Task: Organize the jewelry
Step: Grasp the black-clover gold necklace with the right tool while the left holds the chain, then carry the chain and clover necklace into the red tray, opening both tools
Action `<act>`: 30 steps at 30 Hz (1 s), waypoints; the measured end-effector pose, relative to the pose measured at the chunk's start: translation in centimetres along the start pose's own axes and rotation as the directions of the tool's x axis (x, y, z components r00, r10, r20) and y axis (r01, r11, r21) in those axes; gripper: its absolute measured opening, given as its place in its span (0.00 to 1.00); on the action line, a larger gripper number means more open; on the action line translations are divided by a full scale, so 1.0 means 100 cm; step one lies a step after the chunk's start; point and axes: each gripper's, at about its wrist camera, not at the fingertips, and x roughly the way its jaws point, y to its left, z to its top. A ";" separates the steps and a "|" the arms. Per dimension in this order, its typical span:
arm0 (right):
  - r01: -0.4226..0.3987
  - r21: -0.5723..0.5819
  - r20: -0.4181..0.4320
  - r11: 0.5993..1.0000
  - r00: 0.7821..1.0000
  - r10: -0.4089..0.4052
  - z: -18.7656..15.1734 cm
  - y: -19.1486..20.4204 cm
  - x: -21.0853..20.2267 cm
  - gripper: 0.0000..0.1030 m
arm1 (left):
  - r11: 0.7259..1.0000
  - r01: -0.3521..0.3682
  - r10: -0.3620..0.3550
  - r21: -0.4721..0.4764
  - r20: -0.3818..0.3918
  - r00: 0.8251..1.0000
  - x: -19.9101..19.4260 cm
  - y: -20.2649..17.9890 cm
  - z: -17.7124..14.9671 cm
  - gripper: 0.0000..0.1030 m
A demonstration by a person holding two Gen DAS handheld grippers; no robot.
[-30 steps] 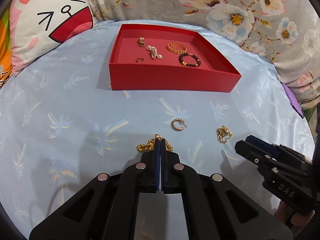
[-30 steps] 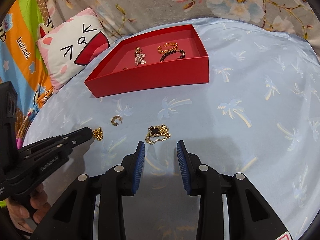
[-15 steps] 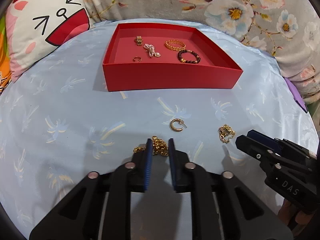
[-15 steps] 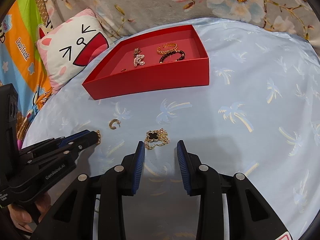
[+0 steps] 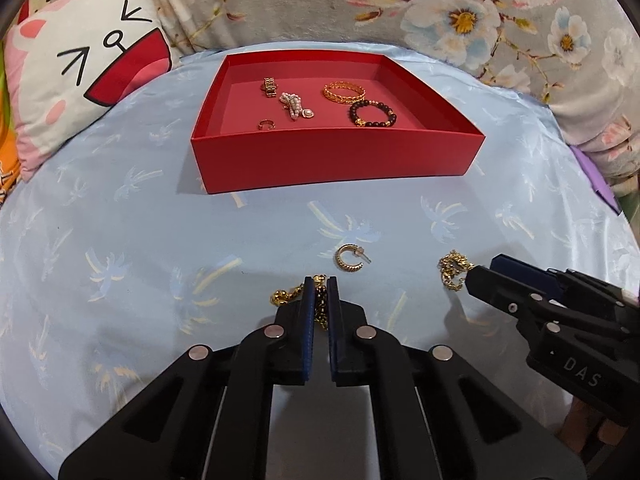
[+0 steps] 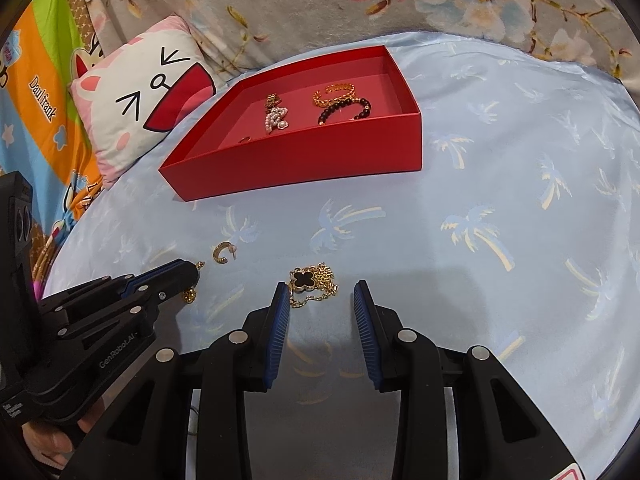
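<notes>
A red box point(image 5: 336, 160) with rings and bracelets inside sits well ahead of both grippers, the left gripper point(image 5: 320, 286) nearly closed around a gold chain point(image 5: 286, 295) between its jaws, the right gripper point(image 6: 320, 292) wide open, empty, a clover necklace point(image 6: 314, 280) just ahead.

Setting: home bedroom. Bed point(image 5: 120, 240) under a pale blue satin sheet printed with palm trees. Cartoon-cat cushion point(image 5: 84, 76), pink and white, at the far left corner. Grey floral blanket point(image 5: 440, 8) bunched along the far edge. Bright striped children's fabric point(image 6: 36, 92) with cartoon figures at the left. Red open jewelry tray point(image 5: 336, 160) set on the sheet.
</notes>
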 end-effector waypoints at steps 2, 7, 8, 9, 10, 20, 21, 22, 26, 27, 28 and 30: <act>-0.005 -0.004 0.000 1.000 1.000 0.005 0.002 0.001 0.001 0.32 | 1.000 0.006 -0.006 -0.008 0.006 1.000 -0.003 0.001 0.001 0.04; -0.018 -0.025 -0.006 1.000 1.000 0.018 0.007 0.008 0.007 0.32 | 0.998 0.043 -0.042 -0.042 0.011 0.999 -0.012 0.006 0.006 0.04; -0.019 -0.027 -0.009 0.999 1.000 0.019 0.007 0.009 0.009 0.32 | 0.998 0.050 -0.049 -0.049 0.015 0.999 -0.015 0.007 0.007 0.04; -0.021 -0.028 -0.013 0.999 1.000 0.020 0.007 0.010 0.011 0.32 | 0.997 0.053 -0.052 -0.053 0.019 0.998 -0.018 0.008 0.007 0.04; -0.021 -0.029 -0.016 0.999 1.000 0.021 0.008 0.011 0.013 0.32 | 0.997 0.054 -0.053 -0.056 0.023 0.998 -0.019 0.008 0.008 0.04; 0.019 -0.065 -0.015 0.998 1.000 -0.020 0.012 0.015 0.021 0.11 | 0.994 0.082 -0.079 -0.077 0.042 0.996 -0.032 0.015 0.014 0.04; 0.019 -0.064 -0.014 0.998 1.000 -0.020 0.011 0.015 0.021 0.11 | 0.993 0.082 -0.079 -0.080 0.044 0.996 -0.033 0.015 0.015 0.04; 0.017 -0.061 -0.014 0.998 1.000 -0.018 0.011 0.014 0.020 0.11 | 0.993 0.083 -0.080 -0.081 0.045 0.996 -0.034 0.016 0.015 0.04; 0.010 -0.056 0.002 0.998 1.000 -0.010 0.012 0.013 0.013 0.11 | 0.992 0.085 -0.080 -0.092 0.052 0.995 -0.039 0.019 0.017 0.04; 0.009 -0.055 0.007 0.998 1.000 -0.009 0.013 0.013 0.010 0.11 | 0.992 0.085 -0.081 -0.093 0.054 0.995 -0.041 0.020 0.018 0.04; 0.009 -0.054 0.016 0.998 1.000 -0.008 0.014 0.013 0.006 0.11 | 0.992 0.087 -0.082 -0.094 0.056 0.995 -0.042 0.021 0.018 0.04; 0.004 -0.053 0.030 0.999 1.000 -0.002 0.016 0.014 -0.002 0.11 | 0.991 0.088 -0.082 -0.098 0.060 0.995 -0.047 0.022 0.020 0.04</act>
